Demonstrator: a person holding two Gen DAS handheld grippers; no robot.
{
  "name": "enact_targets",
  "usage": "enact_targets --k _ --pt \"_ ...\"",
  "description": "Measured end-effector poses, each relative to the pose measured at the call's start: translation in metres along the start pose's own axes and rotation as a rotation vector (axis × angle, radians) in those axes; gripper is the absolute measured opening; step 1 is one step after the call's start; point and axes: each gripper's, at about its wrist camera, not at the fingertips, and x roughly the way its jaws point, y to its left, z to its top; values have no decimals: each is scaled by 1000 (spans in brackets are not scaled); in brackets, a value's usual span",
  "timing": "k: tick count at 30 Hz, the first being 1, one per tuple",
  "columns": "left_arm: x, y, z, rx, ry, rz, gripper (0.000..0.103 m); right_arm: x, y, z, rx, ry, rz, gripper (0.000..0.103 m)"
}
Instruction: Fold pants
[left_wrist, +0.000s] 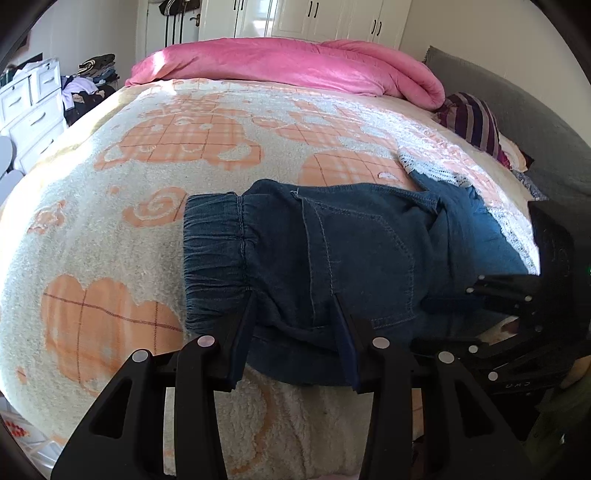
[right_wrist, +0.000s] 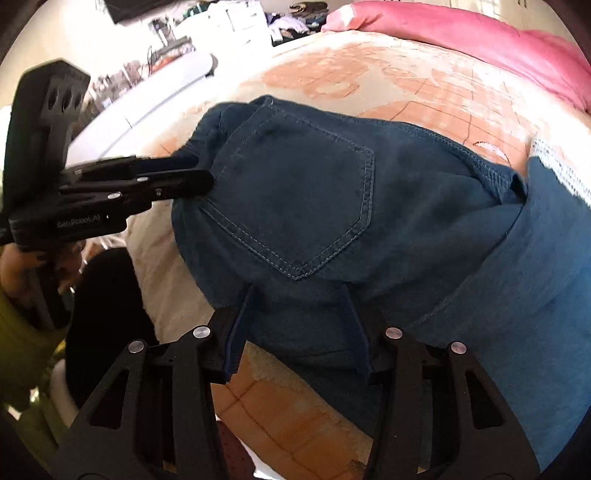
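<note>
Dark blue denim pants (left_wrist: 332, 251) lie folded on the bed's cream and orange blanket (left_wrist: 110, 229), elastic waistband (left_wrist: 214, 243) to the left, back pocket (right_wrist: 295, 206) facing up. My left gripper (left_wrist: 294, 297) stands open at the pants' near edge, just right of the waistband, with denim between its spread fingers. My right gripper (right_wrist: 297, 290) is open too, its tips on the denim just below the pocket. Each tool shows in the other view: the right gripper (left_wrist: 454, 295) at the right side, the left gripper (right_wrist: 201, 171) by the waistband end. A lighter blue leg (right_wrist: 535, 266) runs off to the right.
A pink duvet (left_wrist: 295, 62) is bunched at the far end of the bed, with a striped pillow (left_wrist: 476, 122) and a grey headboard (left_wrist: 535, 122) on the right. White lace trim (left_wrist: 436, 170) lies beyond the pants. White drawers (left_wrist: 33, 107) and piled clothes stand at the left. A person's hand (right_wrist: 22, 266) grips the left tool.
</note>
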Motion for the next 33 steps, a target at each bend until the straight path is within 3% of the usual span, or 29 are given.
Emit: enact_targets --k 4,8,11,16,20,26,33 --pt "-18 -2 4 -21 -63 -39 42 -29 -6 2 11 -73 19 45" --pt "-43 -15 16 2 -132 -48 54 -68 -37 12 61 -156 -62 55" --pt "-48 -31 24 31 -138 -79 55 -85 -62 17 98 -191 -133 59" --pt "-31 -65 28 67 -86 -182 58 -99 -102 29 141 -203 -223 66" --pt "-1 -98 21 86 5 -302 58 -103 -119 40 142 -204 -263 72" --pt "44 -120 11 32 136 -427 47 -89 -145 66 145 -159 -306 73" --pt "76 -122 15 -8 170 -389 49 -46 -168 93 134 -67 -346 76"
